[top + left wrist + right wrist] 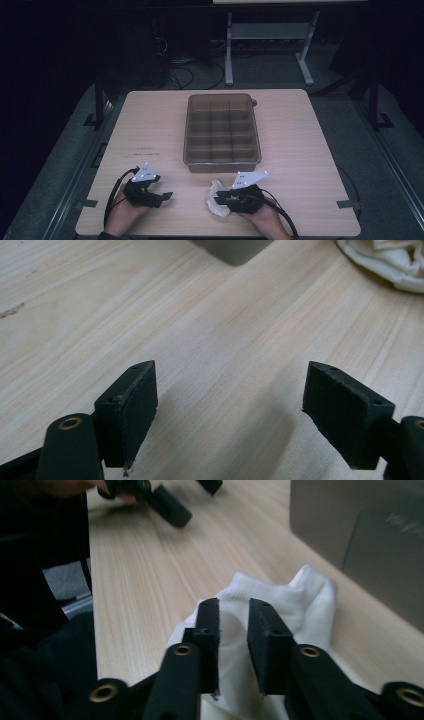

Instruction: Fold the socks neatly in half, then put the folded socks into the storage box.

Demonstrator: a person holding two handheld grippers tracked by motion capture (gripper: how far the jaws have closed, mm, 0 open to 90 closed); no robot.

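Note:
A crumpled white sock [212, 205] lies on the wooden table [150, 130] near its front edge, just in front of the tray. My right gripper [219, 200] lies low over it, pointing left. In the right gripper view its jaws [234, 615] stand a narrow gap apart, with the sock [305, 605] beneath and beyond them; the pads do not press on the cloth. My left gripper [166, 196] rests at the front left, pointing right toward the sock. Its jaws [230, 405] stand wide open over bare wood, and the sock's edge [390, 260] shows at the top right.
A translucent grey tray [222, 164] with several compartments stands at the table's middle, its wall close behind the sock [350, 535]. One of its corners [232, 250] shows in the left gripper view. A metal table frame [270, 35] and cables stand on the dark floor beyond.

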